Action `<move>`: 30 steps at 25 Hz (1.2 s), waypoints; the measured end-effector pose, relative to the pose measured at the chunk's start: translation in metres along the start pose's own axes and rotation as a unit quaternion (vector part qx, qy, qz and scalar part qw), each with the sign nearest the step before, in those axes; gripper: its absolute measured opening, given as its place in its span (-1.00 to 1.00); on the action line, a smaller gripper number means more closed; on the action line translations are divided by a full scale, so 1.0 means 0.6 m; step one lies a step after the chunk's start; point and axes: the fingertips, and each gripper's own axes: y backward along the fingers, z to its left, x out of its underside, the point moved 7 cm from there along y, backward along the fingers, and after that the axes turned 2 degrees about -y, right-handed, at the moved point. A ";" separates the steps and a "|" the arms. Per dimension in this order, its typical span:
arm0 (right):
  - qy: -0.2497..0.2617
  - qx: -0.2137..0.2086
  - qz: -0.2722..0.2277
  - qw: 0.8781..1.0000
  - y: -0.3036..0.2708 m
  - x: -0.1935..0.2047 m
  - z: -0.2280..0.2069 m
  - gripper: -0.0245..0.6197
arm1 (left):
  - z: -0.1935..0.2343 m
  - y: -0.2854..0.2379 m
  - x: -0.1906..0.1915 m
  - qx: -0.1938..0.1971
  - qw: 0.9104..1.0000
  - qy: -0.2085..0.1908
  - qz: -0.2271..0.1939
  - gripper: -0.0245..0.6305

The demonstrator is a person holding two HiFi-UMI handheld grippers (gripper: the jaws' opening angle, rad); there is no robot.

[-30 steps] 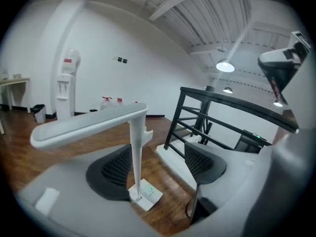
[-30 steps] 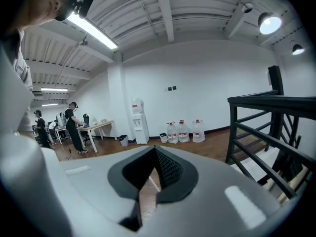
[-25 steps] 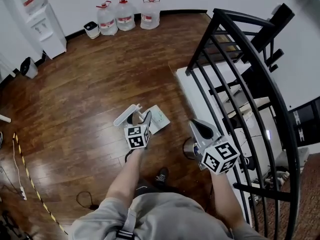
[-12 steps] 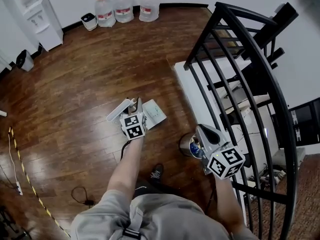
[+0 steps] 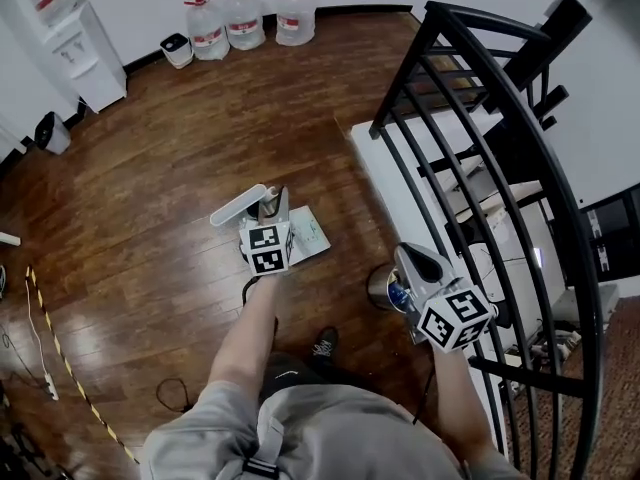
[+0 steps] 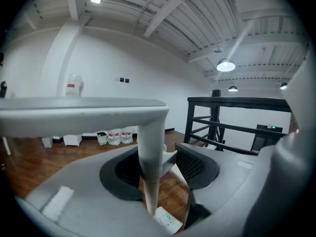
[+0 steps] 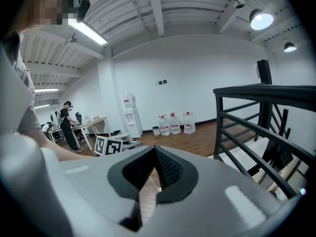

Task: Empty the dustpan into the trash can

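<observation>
A white dustpan [image 5: 310, 232] with a long upright T-handle [image 5: 240, 205] sits on the wooden floor in front of me. My left gripper [image 5: 274, 208] has just been closing, and its pads now press the handle's grey post [image 6: 150, 147], under the crossbar [image 6: 94, 110]. A corner of the dustpan [image 6: 168, 221] shows below the jaws. The small round metal trash can [image 5: 381, 288] stands to the right, by the railing. My right gripper [image 5: 408, 255] hovers just above and beside the trash can. In the right gripper view its tips [image 7: 155, 149] meet with nothing between them.
A black stair railing [image 5: 470, 118] curves along the right. Three water jugs [image 5: 245, 16], a small white bin [image 5: 182, 56] and a water dispenser [image 5: 70, 28] line the far wall. A cable [image 5: 40, 353] lies at the left. A person [image 7: 66, 122] stands at a desk.
The left gripper has shut on the dustpan's handle post and risen a little with it. The right gripper has sunk slightly next to the trash can.
</observation>
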 end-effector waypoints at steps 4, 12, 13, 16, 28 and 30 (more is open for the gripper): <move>-0.003 0.008 -0.017 1.000 -0.001 -0.019 0.018 -0.93 | 0.003 0.025 -0.056 0.040 0.998 -0.040 -0.020 -0.31; -0.008 0.046 -0.060 0.997 0.017 -0.049 0.055 -0.93 | -0.003 0.110 -0.196 0.152 0.983 -0.083 -0.066 -0.32; -0.009 0.054 -0.066 0.996 0.021 -0.052 0.061 -0.93 | -0.004 0.121 -0.213 0.170 0.979 -0.087 -0.070 -0.32; -0.010 0.079 -0.086 0.993 0.036 -0.062 0.076 -0.93 | -0.012 0.144 -0.266 0.229 0.965 -0.095 -0.083 -0.32; -0.021 0.243 -0.160 0.957 0.186 -0.076 0.108 -0.93 | -0.160 0.173 -0.456 0.430 0.885 -0.093 -0.154 -0.33; -0.027 0.274 -0.171 0.946 0.219 -0.067 0.113 -0.93 | -0.199 0.171 -0.474 0.454 0.871 -0.091 -0.161 -0.33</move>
